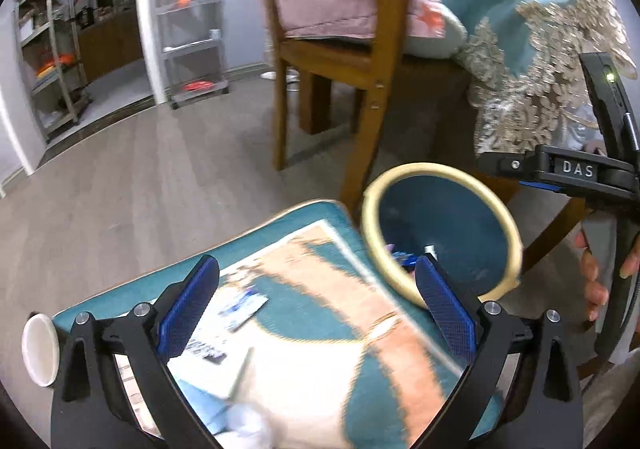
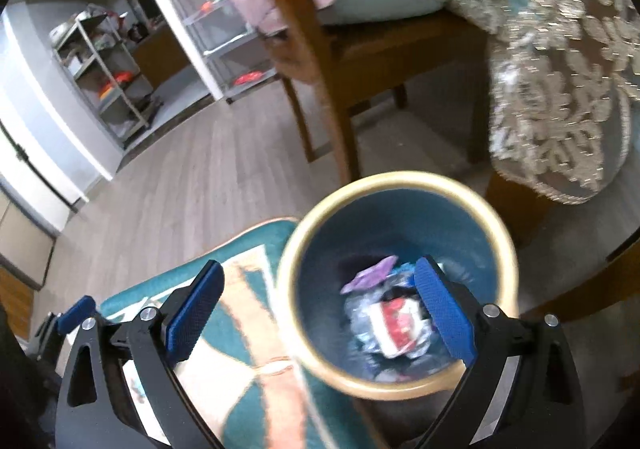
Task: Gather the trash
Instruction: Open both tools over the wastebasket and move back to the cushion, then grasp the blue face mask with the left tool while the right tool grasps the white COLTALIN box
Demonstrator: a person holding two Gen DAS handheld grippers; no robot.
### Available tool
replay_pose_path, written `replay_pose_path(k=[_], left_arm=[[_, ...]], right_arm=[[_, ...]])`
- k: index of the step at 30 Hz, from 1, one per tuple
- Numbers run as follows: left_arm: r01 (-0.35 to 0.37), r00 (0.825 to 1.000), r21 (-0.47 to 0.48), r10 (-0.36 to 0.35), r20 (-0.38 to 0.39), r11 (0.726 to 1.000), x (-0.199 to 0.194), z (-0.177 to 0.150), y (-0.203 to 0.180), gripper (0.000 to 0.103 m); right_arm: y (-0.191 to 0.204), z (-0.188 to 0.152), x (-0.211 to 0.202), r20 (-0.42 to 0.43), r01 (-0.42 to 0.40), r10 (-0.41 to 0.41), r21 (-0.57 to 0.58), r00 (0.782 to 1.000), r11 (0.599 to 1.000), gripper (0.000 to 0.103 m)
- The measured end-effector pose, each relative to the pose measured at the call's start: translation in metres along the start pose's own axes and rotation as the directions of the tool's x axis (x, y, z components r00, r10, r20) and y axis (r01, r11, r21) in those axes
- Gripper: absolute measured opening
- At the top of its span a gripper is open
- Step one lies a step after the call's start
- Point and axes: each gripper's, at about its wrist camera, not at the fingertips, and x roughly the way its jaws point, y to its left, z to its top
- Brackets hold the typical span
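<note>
My left gripper [image 1: 316,305] is open over a teal, orange and white rug [image 1: 328,289], with nothing between its blue pads [image 1: 188,309]. On the rug below lie a small blue-and-white wrapper [image 1: 242,309], printed paper scraps [image 1: 208,353] and a blurred white crumpled piece [image 1: 248,421]. A round bin with a cream rim [image 1: 440,169] stands at the rug's right edge. My right gripper [image 2: 320,309] hangs open and empty above that bin [image 2: 400,181]. Inside the bin are a purple wrapper [image 2: 372,273], a red-and-white packet [image 2: 400,321] and crumpled plastic.
A wooden chair [image 1: 360,61] stands just behind the bin. A teal tablecloth with gold lace [image 1: 520,49] hangs at the right. Metal shelves [image 1: 52,57] line the far wall across grey plank floor. A white disc [image 1: 40,349] lies off the rug's left. A hand [image 1: 596,289] holds the right gripper's body [image 1: 576,169].
</note>
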Motion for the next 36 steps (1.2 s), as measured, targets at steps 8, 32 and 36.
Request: replay_pose_path(k=[8, 32, 36], left_arm=[[-0.129, 0.991, -0.053, 0.126, -0.051, 0.99, -0.028, -0.034, 0.073, 0.097], [-0.115, 0.922, -0.104, 0.068, -0.381, 0.988, 0.051, -0.124, 0.119, 0.085], [-0.075, 0.901, -0.103, 0.023, -0.433, 0.992, 0.052, -0.129, 0.12, 0.038]], right_arm=[[0.065, -0.017, 0.017, -0.042, -0.051, 0.048, -0.077, 0.998, 0.996, 0.096], [0.13, -0.045, 0.138, -0.288, -0.108, 0.07, -0.117, 0.955, 0.987, 0.096], [0.14, -0.052, 0.145, -0.308, -0.129, 0.076, -0.157, 0.948, 0.979, 0.096]])
